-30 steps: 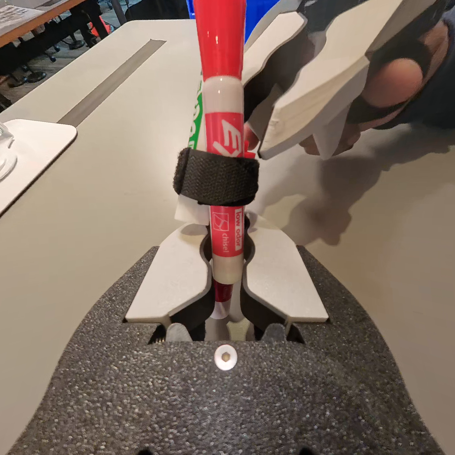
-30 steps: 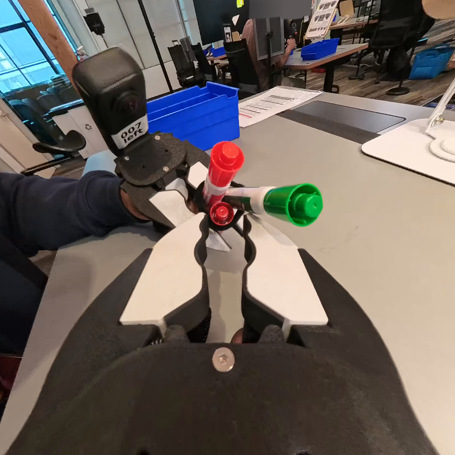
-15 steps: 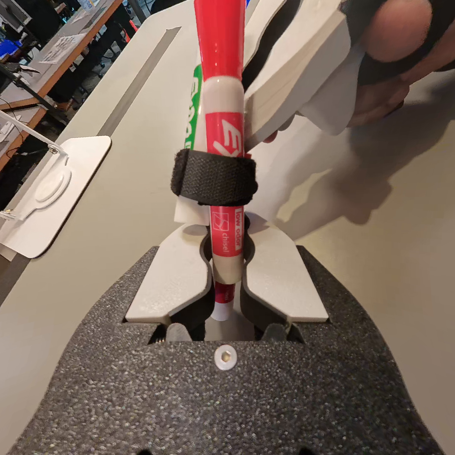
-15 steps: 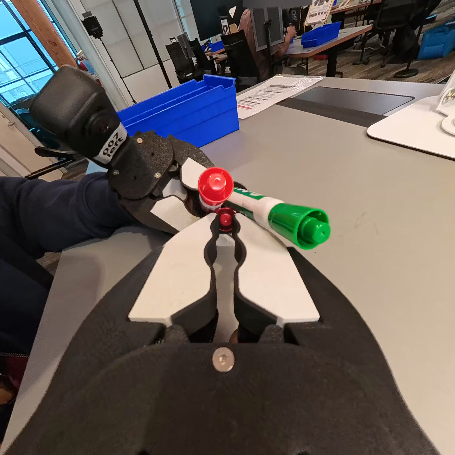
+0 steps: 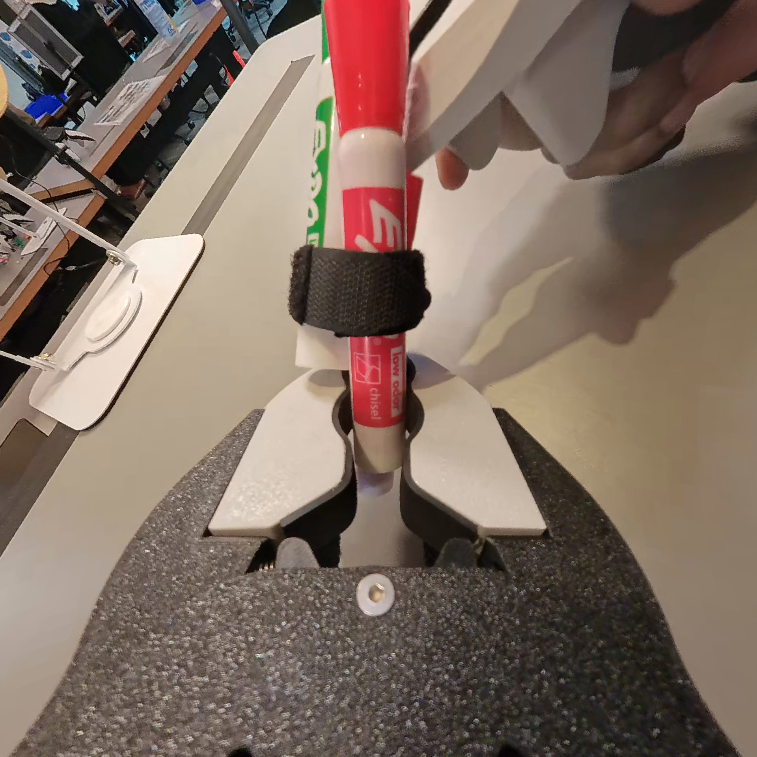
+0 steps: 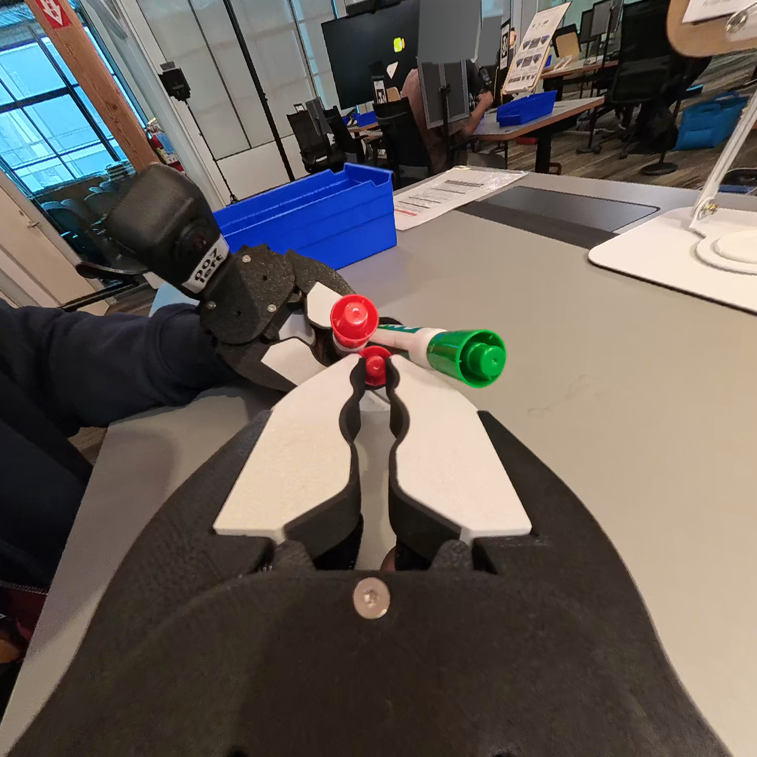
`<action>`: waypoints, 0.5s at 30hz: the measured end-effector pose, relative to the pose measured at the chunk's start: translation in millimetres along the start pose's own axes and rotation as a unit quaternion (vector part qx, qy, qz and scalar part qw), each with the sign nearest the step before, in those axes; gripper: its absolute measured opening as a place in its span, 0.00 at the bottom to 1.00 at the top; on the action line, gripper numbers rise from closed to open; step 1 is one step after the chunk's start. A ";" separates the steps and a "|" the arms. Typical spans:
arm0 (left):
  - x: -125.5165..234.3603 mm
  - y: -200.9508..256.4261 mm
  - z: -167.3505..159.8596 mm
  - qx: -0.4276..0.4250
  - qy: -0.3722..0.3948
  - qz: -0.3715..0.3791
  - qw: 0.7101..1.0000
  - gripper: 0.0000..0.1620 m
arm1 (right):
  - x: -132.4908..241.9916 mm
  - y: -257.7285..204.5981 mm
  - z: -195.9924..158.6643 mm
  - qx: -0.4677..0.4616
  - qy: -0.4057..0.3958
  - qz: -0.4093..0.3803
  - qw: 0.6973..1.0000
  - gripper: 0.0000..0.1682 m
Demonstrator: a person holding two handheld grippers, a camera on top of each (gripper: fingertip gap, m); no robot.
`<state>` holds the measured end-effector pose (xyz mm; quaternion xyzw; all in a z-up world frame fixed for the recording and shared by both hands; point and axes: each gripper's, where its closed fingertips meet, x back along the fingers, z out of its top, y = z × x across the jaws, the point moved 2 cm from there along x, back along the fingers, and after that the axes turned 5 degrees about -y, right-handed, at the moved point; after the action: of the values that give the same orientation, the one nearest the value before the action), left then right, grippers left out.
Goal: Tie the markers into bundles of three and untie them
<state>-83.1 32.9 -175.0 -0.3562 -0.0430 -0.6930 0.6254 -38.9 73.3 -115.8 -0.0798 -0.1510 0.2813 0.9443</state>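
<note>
My left gripper [image 5: 377, 383] is shut on the tail end of a bundle of three markers held above the grey table [image 5: 614, 450]. A black hook-and-loop strap [image 5: 356, 293] wraps the bundle. A red marker [image 5: 370, 196] lies on top, with a green marker [image 5: 321, 164] behind it on the left. In the right wrist view the green marker [image 6: 467, 357] splays out to the right, one red cap [image 6: 353, 317] sits above, and my right gripper [image 6: 375, 364] is shut on the lower red marker's cap [image 6: 375, 368]. The left gripper [image 6: 254, 311] holds the bundle's far end.
A blue bin [image 6: 311, 221] stands behind the left gripper. A printed sheet [image 6: 450, 192] and a dark inset panel [image 6: 565, 209] lie farther back. A white stand base [image 6: 676, 254] is at the right and also shows in the left wrist view [image 5: 118, 323]. The left gripper's tips are roughly 7 cm from the right gripper's.
My right gripper's jaws have closed from wide open onto the lower red marker's cap. The left gripper has rolled and swung, turning the bundle with it.
</note>
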 end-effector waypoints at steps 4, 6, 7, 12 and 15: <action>0.6 -1.6 0.2 0.003 0.005 -0.001 1.000 0.12 | 8.1 1.9 6.0 0.003 0.015 0.001 1.000 0.05; 1.2 -1.9 0.7 0.004 0.008 -0.001 1.000 0.12 | 11.7 3.3 8.4 0.000 0.022 0.003 1.000 0.05; 1.4 -2.1 1.1 0.004 0.010 -0.001 1.000 0.12 | 12.9 4.0 8.6 -0.001 0.023 0.005 1.000 0.05; 1.7 -1.1 3.3 0.001 0.014 0.000 1.000 0.12 | 17.2 3.8 8.2 0.008 0.024 0.008 1.000 0.05; 1.9 -0.9 3.7 0.001 0.016 -0.001 1.000 0.12 | 18.1 2.6 9.0 0.011 0.027 0.011 1.000 0.05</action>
<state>-82.2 33.4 -170.9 -0.3444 -0.0348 -0.6992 0.6255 -28.8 86.1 -103.5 -0.0785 -0.1217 0.2911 0.9457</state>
